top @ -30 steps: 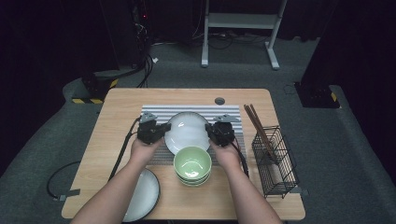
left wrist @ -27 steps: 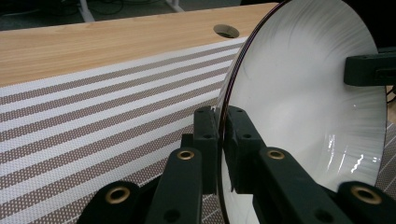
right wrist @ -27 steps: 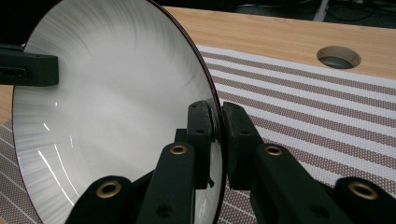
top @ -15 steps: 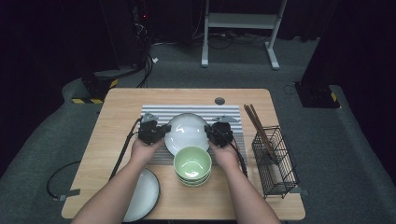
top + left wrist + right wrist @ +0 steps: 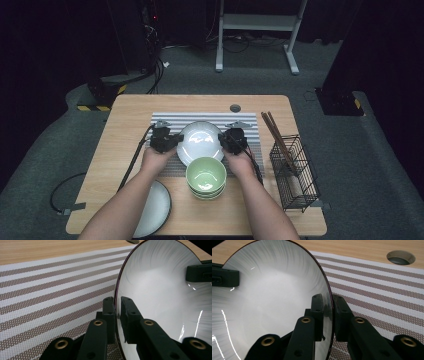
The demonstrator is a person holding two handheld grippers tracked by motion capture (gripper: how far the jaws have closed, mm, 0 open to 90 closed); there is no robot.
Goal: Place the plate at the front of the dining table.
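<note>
We work at a light wooden table (image 5: 125,145) standing on grey carpet in a dark room, with a striped brown-and-white placemat (image 5: 252,127) laid across its middle.

Nearest to us, at the front left edge of the table, lies a dark-rimmed grey plate (image 5: 155,207). Just right of it, at front centre, stands a stack of green bowls (image 5: 206,176).

Directly beyond the bowls, over the placemat, we hold the white plate (image 5: 200,141) between both tools. Our left gripper (image 5: 165,141) is clamped on the plate's left rim. In the left gripper view the two black jaws meet on the thin dark edge of the white plate (image 5: 160,290), one pad on each face. Our right gripper (image 5: 231,140) is clamped on the opposite rim in the same manner. In the right gripper view the jaws pinch the edge of the white plate (image 5: 274,295), with the striped placemat (image 5: 374,287) showing behind it. In each gripper view the other tool's jaw appears at the far rim of the plate.

At the right side of the table stands a black wire basket (image 5: 295,170), with brown chopsticks (image 5: 275,134) leaning from it toward the mat.

Past the placemat, a round cable opening (image 5: 235,108) sits in the tabletop. Beyond the table we see a white metal stand (image 5: 257,30) and loose cables on the floor
</note>
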